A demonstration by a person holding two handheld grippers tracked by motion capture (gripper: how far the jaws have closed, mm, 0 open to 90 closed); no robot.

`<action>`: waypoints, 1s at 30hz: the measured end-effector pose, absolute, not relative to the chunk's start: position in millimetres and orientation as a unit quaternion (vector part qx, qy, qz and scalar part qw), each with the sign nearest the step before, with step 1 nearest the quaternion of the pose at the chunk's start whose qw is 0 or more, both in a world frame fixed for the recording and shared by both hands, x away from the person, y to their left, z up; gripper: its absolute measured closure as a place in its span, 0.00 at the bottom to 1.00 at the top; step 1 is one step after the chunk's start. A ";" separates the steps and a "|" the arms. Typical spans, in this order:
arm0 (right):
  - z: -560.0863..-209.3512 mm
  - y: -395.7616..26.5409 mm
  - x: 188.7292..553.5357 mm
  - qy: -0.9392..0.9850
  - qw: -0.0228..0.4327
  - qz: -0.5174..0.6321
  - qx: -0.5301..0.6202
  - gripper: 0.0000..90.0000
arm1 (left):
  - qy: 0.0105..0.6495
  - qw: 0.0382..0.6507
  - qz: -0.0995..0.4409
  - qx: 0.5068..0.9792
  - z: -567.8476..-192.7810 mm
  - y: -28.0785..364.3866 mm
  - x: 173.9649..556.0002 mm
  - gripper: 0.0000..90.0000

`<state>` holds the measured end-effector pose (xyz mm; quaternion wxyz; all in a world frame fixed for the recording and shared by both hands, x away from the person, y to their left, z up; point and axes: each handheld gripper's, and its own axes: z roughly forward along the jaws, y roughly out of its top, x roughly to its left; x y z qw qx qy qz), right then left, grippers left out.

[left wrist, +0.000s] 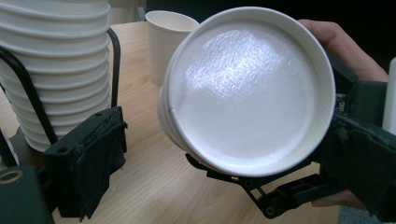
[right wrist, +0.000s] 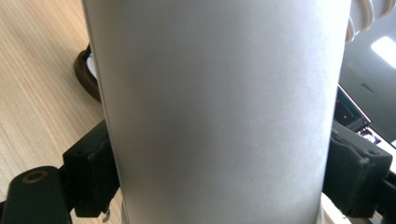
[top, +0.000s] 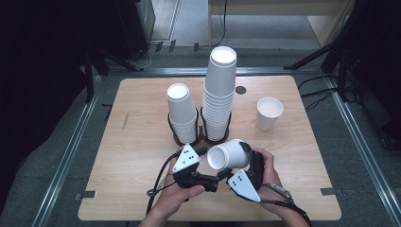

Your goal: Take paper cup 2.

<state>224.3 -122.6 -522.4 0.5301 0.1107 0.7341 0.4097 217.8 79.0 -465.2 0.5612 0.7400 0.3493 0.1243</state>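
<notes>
Cup (top: 228, 154) held sideways, lower centre of frame.
Right gripper (top: 246, 165) was clamped on its wall, mouth presented to the empty, open left gripper (top: 210, 166), probably for separating nested cups.

A lab or test room rather than a home. A light wooden table (top: 142, 142) stands on grey carpet inside an aluminium rail frame (top: 66, 156), with black tripod legs (top: 317, 54) and loose cables (top: 326, 92) around it
</notes>
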 end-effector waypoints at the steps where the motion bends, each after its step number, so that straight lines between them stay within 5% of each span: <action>1: -522.4 -122.4 223.8 0.734 0.531 0.409 0.108 0.14 | 0.351 0.560 0.124 0.740 -465.1 79.1 218.0 0.04; 30: -529.3 -113.3 215.8 0.741 0.557 0.374 0.041 0.14 | 0.369 0.543 0.098 0.748 -466.0 72.2 217.9 0.14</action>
